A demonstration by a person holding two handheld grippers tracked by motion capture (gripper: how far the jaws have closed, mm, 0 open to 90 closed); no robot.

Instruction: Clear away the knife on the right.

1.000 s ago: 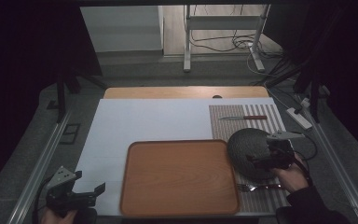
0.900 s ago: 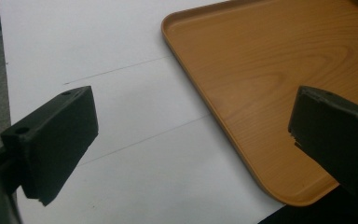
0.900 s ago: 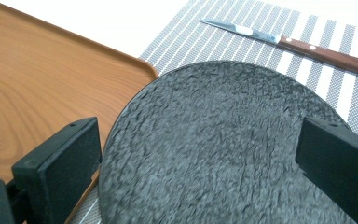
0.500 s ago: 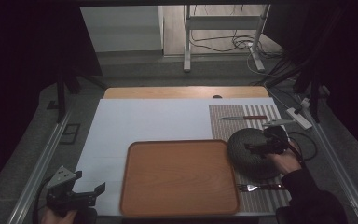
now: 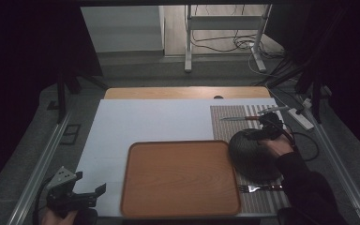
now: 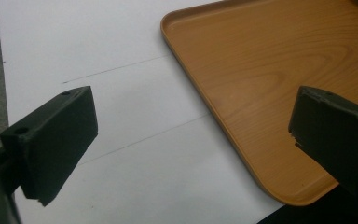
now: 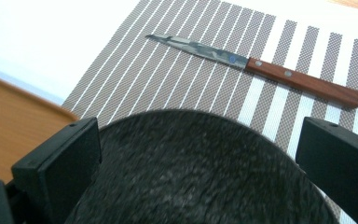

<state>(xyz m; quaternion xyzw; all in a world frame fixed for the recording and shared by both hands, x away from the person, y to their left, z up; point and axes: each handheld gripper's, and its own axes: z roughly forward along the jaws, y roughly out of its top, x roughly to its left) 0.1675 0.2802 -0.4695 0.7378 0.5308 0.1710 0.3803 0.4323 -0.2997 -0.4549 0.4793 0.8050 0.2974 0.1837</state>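
Risk: my right gripper (image 5: pixel 268 123), jaws wide above the dark bowl (image 7: pixel 200 172), could clip its rim, shoving it into the knife (image 7: pixel 256 63). Left gripper (image 5: pixel 82 194) open, idle.

The desk (image 5: pixel 168 122) was viewed from above at the person's side, facing forward and down. The left tool's camera was held low and close over the white sheet (image 6: pixel 121 154), taking in the wooden tray's (image 6: pixel 261 93) near corner. The right tool's camera was pointed closely across the dark bowl (image 7: pixel 196 172) toward the knife (image 7: pixel 256 65) on the striped mat (image 7: pixel 177 79). All these were shared with the high view.
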